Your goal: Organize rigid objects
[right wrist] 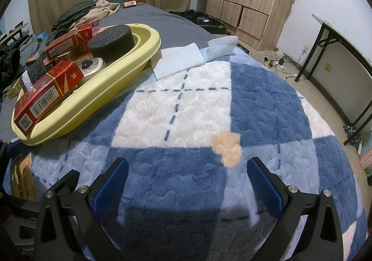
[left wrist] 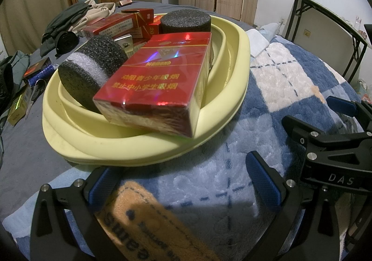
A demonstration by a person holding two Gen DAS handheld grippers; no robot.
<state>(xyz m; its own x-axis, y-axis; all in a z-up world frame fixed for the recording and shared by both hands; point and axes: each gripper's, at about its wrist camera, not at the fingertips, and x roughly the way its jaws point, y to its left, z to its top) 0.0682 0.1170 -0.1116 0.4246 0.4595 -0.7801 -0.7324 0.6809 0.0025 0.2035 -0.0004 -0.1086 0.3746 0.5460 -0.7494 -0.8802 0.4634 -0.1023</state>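
A pale yellow basin (left wrist: pixel 223 107) (right wrist: pixel 130 59) sits on the blanket and holds several red cigarette cartons and black foam cylinders. The nearest red carton (left wrist: pixel 158 84) (right wrist: pixel 44 98) leans over the basin's front rim. One foam cylinder with a white band (left wrist: pixel 90 68) lies on its side, another (left wrist: pixel 186 21) (right wrist: pixel 111 40) stands at the back. My left gripper (left wrist: pixel 183 182) is open and empty just in front of the basin. My right gripper (right wrist: pixel 186 182) is open and empty over the blanket, right of the basin; it also shows in the left wrist view (left wrist: pixel 325 121).
The blue-and-white checked blanket (right wrist: pixel 267 107) covers the bed. Two white foam sheets (right wrist: pixel 179 59) lie behind the basin. Small boxes and scissors (left wrist: pixel 32 93) lie left of the basin, with clothes (left wrist: pixel 69 19) behind. A black-legged table (right wrist: pixel 337 52) stands at the right.
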